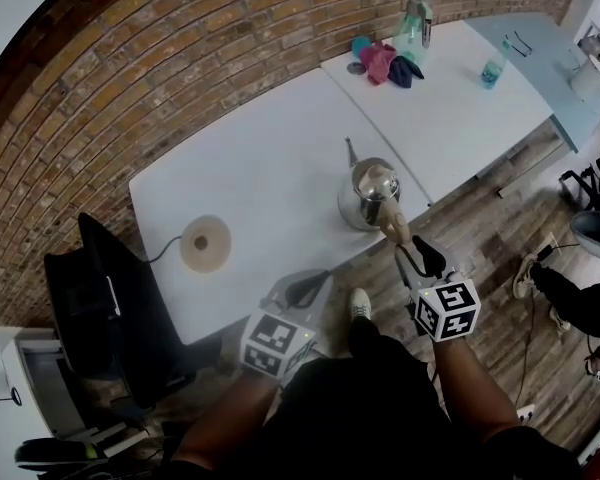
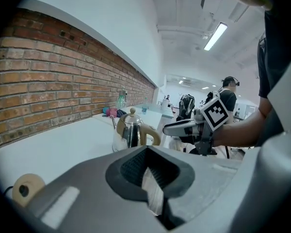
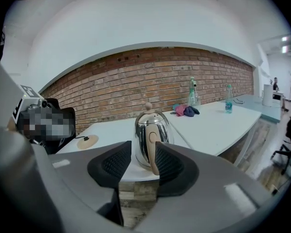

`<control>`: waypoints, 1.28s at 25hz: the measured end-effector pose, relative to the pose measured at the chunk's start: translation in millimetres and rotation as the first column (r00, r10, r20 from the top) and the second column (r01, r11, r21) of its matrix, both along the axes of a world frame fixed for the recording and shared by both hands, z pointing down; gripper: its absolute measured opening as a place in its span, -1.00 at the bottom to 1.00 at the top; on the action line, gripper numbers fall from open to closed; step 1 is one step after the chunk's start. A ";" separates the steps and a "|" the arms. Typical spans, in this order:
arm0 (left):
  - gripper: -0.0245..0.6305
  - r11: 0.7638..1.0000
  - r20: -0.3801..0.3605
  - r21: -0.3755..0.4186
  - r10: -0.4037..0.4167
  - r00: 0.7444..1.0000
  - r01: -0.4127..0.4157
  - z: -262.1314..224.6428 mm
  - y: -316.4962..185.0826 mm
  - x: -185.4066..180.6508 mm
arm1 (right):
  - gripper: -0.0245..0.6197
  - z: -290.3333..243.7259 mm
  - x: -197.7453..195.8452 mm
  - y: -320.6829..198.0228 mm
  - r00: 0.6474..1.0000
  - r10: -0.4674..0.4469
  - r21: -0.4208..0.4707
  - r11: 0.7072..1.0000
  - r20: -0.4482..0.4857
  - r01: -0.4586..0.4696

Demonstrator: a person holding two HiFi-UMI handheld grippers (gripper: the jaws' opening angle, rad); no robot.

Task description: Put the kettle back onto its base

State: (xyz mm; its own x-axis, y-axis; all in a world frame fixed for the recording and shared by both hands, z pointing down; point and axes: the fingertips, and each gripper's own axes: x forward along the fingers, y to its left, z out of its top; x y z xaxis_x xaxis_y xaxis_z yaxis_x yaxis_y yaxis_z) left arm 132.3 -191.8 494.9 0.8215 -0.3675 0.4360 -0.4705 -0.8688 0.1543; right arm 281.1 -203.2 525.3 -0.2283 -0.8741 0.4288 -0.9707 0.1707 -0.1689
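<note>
The kettle (image 1: 370, 193) stands near the table (image 1: 260, 168) edge, well apart from its base (image 1: 206, 243). My right gripper (image 1: 410, 251) is wide open at the handle, not yet gripping. My left gripper (image 1: 305, 290) is closed and empty. The carry remains.

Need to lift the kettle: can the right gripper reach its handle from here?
Likely yes. The right gripper is open and lined up on the handle, which faces it at the table edge, with nothing between them.
</note>
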 end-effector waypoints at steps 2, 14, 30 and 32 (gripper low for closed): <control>-0.92 1.000 0.008 -0.006 0.003 1.000 -0.003 5.2 -3.8 2.5 | -0.35 6.7 2.7 -5.5 1.000 -0.002 -0.010 1.000 -0.019 0.002; -0.92 0.998 0.042 -0.061 0.016 0.999 -0.014 22.9 -19.2 17.7 | -0.28 31.6 8.0 -35.6 0.994 -0.049 -0.057 0.997 -0.097 0.044; -0.92 0.995 0.047 -0.096 -0.019 0.999 0.023 35.7 -34.2 10.3 | -0.38 56.5 3.6 -63.0 0.982 -0.086 -0.100 0.993 -0.165 0.070; -0.92 0.995 0.050 -0.099 -0.025 0.998 0.030 37.3 -35.1 7.9 | -0.40 59.4 4.0 -65.8 0.982 -0.086 -0.102 0.992 -0.170 0.070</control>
State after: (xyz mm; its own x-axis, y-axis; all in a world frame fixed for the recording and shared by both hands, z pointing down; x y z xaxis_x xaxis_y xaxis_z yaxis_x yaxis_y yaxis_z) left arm 140.2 -226.9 532.2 0.7885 -0.3423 0.5110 -0.5031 -0.8368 0.2158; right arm 285.1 -269.0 584.7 -0.2086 -0.8100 0.5481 -0.9711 0.2382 -0.0175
